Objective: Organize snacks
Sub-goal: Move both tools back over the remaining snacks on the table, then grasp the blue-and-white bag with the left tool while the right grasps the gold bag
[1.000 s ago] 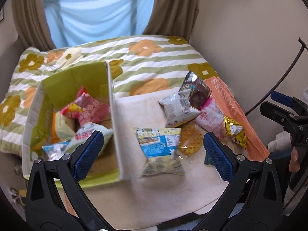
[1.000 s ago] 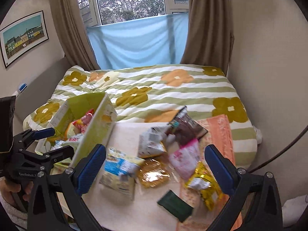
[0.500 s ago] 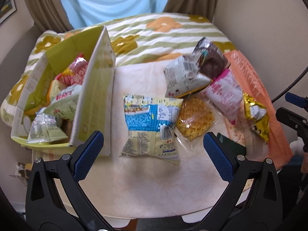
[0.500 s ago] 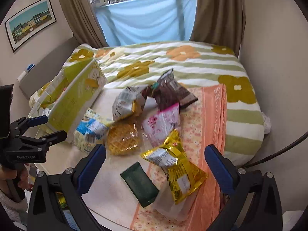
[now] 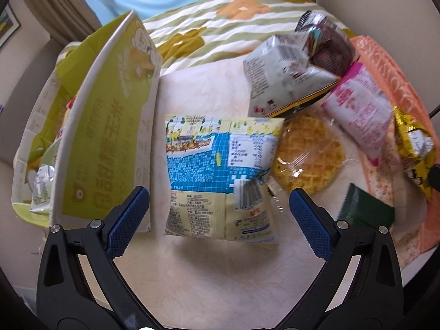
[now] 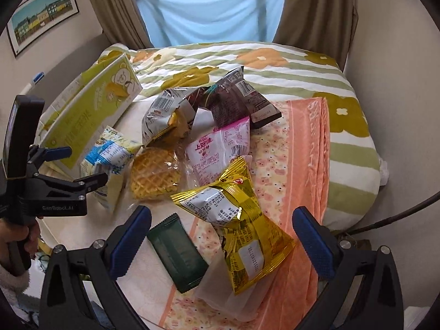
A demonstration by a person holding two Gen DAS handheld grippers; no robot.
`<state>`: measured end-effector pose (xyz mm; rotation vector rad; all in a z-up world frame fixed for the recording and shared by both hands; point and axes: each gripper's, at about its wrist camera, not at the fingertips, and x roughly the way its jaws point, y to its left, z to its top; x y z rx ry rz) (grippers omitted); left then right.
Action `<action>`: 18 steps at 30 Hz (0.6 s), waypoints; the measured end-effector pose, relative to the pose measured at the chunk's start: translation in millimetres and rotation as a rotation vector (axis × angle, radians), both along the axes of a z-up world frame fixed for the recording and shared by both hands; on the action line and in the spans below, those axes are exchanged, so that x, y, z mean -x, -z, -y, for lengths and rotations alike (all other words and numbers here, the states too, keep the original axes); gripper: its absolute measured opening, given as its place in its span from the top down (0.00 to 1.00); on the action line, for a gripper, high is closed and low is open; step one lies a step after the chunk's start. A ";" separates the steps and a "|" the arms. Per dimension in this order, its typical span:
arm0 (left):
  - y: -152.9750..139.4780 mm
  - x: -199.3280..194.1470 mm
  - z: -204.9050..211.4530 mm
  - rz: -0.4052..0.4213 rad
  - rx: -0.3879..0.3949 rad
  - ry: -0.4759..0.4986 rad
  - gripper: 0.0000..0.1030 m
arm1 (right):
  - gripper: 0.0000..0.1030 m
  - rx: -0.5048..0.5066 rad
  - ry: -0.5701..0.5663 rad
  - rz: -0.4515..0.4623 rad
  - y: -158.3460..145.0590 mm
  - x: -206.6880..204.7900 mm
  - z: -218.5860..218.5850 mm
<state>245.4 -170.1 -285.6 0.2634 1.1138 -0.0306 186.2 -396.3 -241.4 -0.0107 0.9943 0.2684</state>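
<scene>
While my left hand-held gripper hangs with fingers spread and empty, the blue-and-yellow snack bag lies on the desk directly ahead between them, long axis running away from me; my right hand-held gripper, also spread, probably sits nearer the gold packet.

Blue-and-cream snack bag, golden waffle, gold foil packet, dark green wrapper, lime-green box, green-striped flowered bedspread.
</scene>
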 end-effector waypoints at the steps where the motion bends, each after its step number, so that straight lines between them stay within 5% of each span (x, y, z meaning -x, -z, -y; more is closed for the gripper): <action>1: 4.5 -2.3 -0.7 -0.009 -0.007 -0.004 0.04 | 0.01 0.006 -0.001 0.001 1.8 -0.2 -0.2; 10: 32.2 -26.6 -8.5 -0.091 0.028 -0.037 0.13 | 0.01 0.041 -0.008 -0.028 18.6 -10.5 -0.1; 18: 36.5 -31.9 -15.2 -0.112 0.076 -0.027 0.31 | 0.01 0.095 -0.023 -0.040 30.0 -19.4 -4.8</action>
